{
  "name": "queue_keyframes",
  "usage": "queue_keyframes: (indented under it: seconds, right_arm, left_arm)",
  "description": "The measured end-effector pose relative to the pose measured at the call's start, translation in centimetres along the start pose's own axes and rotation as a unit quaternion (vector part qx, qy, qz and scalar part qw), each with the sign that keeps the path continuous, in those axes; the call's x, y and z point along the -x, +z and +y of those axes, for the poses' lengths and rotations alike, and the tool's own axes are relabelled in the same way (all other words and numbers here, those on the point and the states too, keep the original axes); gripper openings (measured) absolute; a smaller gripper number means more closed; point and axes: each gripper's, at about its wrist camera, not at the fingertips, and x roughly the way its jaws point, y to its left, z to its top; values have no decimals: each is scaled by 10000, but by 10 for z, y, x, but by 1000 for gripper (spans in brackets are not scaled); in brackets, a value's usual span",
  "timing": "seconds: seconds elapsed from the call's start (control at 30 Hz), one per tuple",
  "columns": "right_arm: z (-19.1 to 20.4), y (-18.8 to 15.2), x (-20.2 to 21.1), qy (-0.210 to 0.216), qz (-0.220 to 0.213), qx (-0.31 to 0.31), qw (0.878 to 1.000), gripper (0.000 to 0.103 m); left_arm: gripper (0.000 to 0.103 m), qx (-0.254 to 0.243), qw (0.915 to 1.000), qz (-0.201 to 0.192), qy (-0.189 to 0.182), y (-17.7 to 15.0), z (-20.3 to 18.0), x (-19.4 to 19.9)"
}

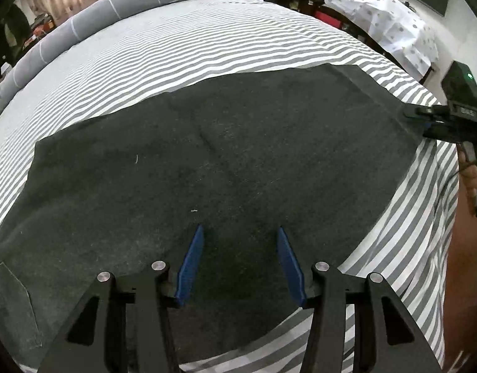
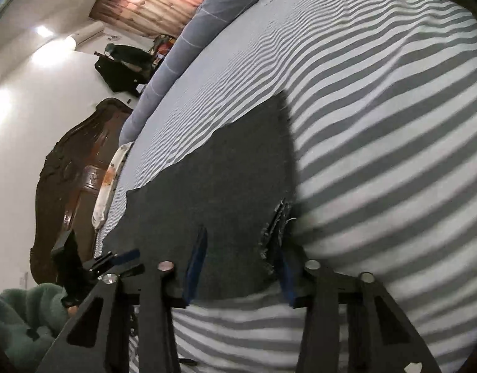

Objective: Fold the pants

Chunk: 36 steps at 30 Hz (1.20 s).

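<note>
Two grippers work over one pair of dark pants, which lies spread flat across a bed dressed in grey-and-white stripes. The left gripper hovers low above the near edge of the cloth with its blue-padded jaws standing apart, nothing between them; dark fabric shows in the gap. In the same view the right gripper sits at the far right corner of the pants, right at the hem, its tips against the cloth edge. From its own camera the right gripper has its jaws spread as well, straddling the frayed hem of the pants; the right-hand finger lies just beside that ragged edge, the other rests over dark cloth. I cannot tell whether either pad presses the fabric. A patch pocket shows on the pants at the lower left. A long grey bolster lies along the far side of the bed, and a carved dark wooden headboard stands beyond it against the white wall.
</note>
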Motion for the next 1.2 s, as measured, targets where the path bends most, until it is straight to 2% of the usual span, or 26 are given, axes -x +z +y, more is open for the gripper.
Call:
queue_keyframes:
  seconds: [0.07,0.13,0.3,0.4,0.5,0.6,0.67,0.9,1.07,1.2]
  right_arm:
    - [2,3,-8,-38,-98,-108,9999,18]
    - [-3,4,-5,-62,-309,-353,9989,12]
    - [-2,-7,6,-184,-735,-874,9933,7]
    - [18,-6,12,-130,-859,-765,9933,7]
    - [52,0,9,-16,-822,-578,9949,7]
    - [99,7,-4,87,-678,-199,9975,7]
    - [126,9,-18,160,-574,13,9982,7]
    - [202,4,-92,410,29,489,9980,7]
    - [254,-17,-155,540,599,837,9932,7]
    - [281,-40,-195,592,1023,1024,9877,7]
  left_arm:
    - [53,-19,10000,-17,28,0,0,-1]
    - [54,-37,10000,-22,56,0,-1,-2]
    - [54,-48,9999,-32,111,0,-2,-5]
    - [53,-109,9998,70,138,3,-4,-6]
    - [53,173,9995,214,-137,8,7,2]
    - [53,790,9947,79,-659,2,36,27]
    - [53,1019,9914,-25,-815,-7,55,45]
    - [53,1482,9864,-301,-646,-48,125,92]
    - [53,2071,9753,-400,-652,-76,174,107]
    - [53,2456,9660,-488,-637,-96,204,115]
